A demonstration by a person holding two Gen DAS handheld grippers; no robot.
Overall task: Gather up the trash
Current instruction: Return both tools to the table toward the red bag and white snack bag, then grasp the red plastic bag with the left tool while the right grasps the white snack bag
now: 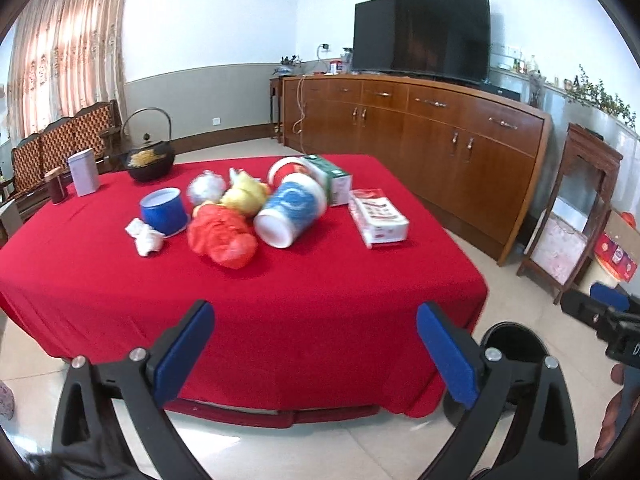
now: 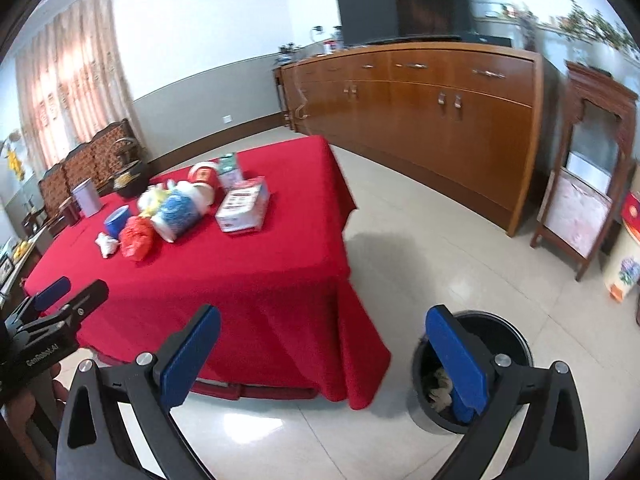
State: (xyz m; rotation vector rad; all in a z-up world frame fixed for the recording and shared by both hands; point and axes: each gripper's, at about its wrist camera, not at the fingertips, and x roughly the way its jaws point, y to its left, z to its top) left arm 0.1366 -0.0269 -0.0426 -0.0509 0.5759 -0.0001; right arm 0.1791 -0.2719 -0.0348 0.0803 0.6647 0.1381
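Trash lies in a heap on the table with a red cloth [image 1: 280,304]: a crumpled white paper [image 1: 145,238], a red plastic bag [image 1: 222,238], a yellow bag [image 1: 245,196], a tipped blue-and-white cup [image 1: 290,210], a blue cup [image 1: 165,210], a red-and-white pack [image 1: 378,218] and a green carton [image 1: 330,178]. A black bin [image 2: 472,372] stands on the floor right of the table, with crumpled trash inside. My left gripper [image 1: 314,350] is open and empty before the table's near edge. My right gripper [image 2: 322,358] is open and empty, its right finger over the bin.
A black kettle [image 1: 149,160], a white tin [image 1: 83,172] and a dark jar [image 1: 56,186] stand at the table's far left. A long wooden sideboard [image 1: 440,136] with a TV [image 1: 422,34] runs along the right wall. A wooden stand [image 2: 588,184] is beyond it.
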